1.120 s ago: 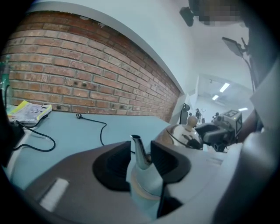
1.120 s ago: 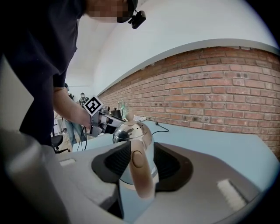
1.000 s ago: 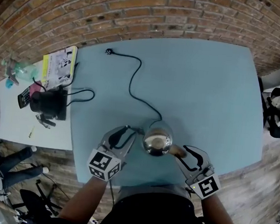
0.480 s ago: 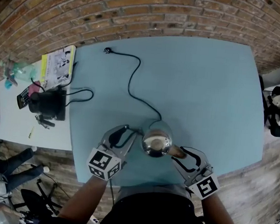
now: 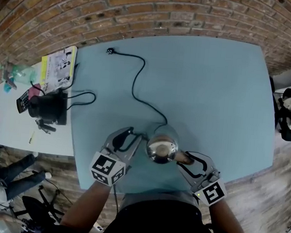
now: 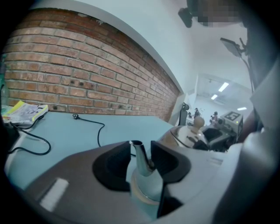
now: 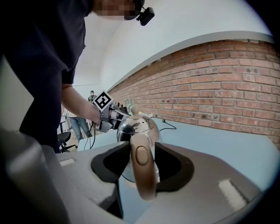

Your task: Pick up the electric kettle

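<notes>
A shiny metal electric kettle (image 5: 162,147) stands on the light blue table (image 5: 214,94) near its front edge. Its black cord (image 5: 138,87) runs back to a plug (image 5: 110,50). My left gripper (image 5: 135,138) is at the kettle's left. In the left gripper view the thin spout (image 6: 139,157) stands between the left gripper's (image 6: 140,162) open jaws, with a gap at the left pad. My right gripper (image 5: 182,159) is at the kettle's right. Its (image 7: 143,164) jaws have just been opening and stand wide, with the tan handle (image 7: 142,170) between them.
A white side table (image 5: 12,121) at the left carries a black device (image 5: 49,106), a magazine (image 5: 58,69) and small items. A brick wall (image 5: 145,11) runs behind the table. A chair with gear (image 5: 289,117) stands at the right. The table's front edge (image 5: 144,187) is close to me.
The right gripper has turned and shifted slightly at the handle. The kettle and the left gripper keep their places.
</notes>
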`<state>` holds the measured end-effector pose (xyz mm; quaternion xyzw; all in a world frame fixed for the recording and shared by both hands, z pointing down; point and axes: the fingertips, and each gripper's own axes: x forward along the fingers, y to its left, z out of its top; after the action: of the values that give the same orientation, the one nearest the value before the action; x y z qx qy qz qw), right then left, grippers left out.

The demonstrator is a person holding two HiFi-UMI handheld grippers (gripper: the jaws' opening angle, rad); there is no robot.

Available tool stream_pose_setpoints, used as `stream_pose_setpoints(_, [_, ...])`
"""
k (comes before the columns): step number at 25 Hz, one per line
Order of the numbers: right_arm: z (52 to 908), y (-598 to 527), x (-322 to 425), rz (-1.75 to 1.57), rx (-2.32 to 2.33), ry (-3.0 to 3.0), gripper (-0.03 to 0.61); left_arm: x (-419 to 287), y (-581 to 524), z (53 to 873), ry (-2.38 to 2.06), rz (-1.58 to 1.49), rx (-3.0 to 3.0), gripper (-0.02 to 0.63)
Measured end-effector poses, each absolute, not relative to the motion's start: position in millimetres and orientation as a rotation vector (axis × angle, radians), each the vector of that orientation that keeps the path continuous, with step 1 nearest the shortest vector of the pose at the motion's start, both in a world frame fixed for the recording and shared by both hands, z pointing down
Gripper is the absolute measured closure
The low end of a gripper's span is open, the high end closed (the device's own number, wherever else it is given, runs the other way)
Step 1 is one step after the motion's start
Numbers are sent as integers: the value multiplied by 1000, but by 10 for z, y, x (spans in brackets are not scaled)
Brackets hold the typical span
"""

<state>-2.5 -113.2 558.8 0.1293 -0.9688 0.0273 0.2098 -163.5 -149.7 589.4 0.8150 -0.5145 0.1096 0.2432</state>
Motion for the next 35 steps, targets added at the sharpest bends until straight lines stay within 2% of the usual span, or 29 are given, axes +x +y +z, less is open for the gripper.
stream_pose_setpoints(19, [5756,-1124,-65,63,337,-2631,399,-1581,-1505,5919,-1408,302,2217,485])
stream_pose_setpoints(25, [5753,-1120,-68,52,335,-2631,403,-1620,-1513,5922,-1437,304,2197,535])
stream_pose_setpoints(35, [5763,-1101,-58,25,339,-2619,411,-1642,-1517,5933,-1450,294,2158,523])
